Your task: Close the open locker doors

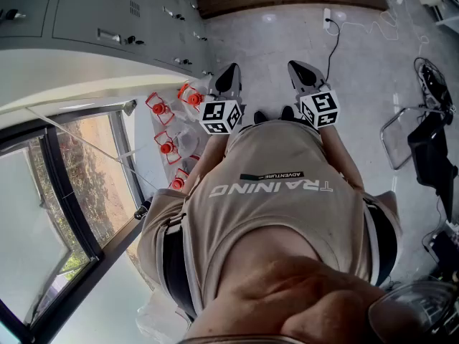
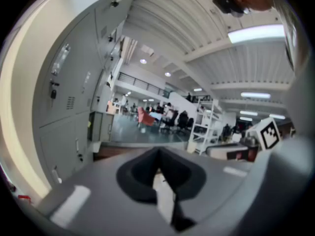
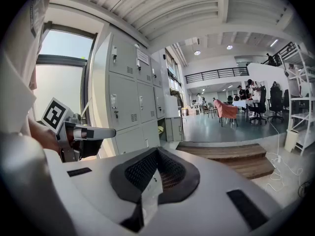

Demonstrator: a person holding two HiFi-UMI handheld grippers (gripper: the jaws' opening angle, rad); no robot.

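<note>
A bank of grey lockers point(image 3: 129, 100) runs along my left, also seen as the lockers point(image 1: 107, 13) in the head view. Far down the row, one low locker door point(image 3: 173, 129) stands open, with something yellow-green inside; in the left gripper view this open door point(image 2: 101, 127) is at mid-left. My left gripper point(image 1: 228, 77) and right gripper point(image 1: 303, 70) are held side by side at chest height, pointing forward, well short of the lockers. The left gripper point(image 2: 157, 154) is shut on nothing. The right gripper point(image 3: 157, 151) is shut and empty too.
Several red-capped water bottles point(image 1: 168, 145) stand on the floor by a tall window point(image 1: 72, 185). A wooden step point(image 3: 231, 154) crosses ahead. A white cable point(image 1: 333, 41) lies on the floor, with dark equipment point(image 1: 430, 145) at right. White shelving point(image 2: 204, 127) stands farther off.
</note>
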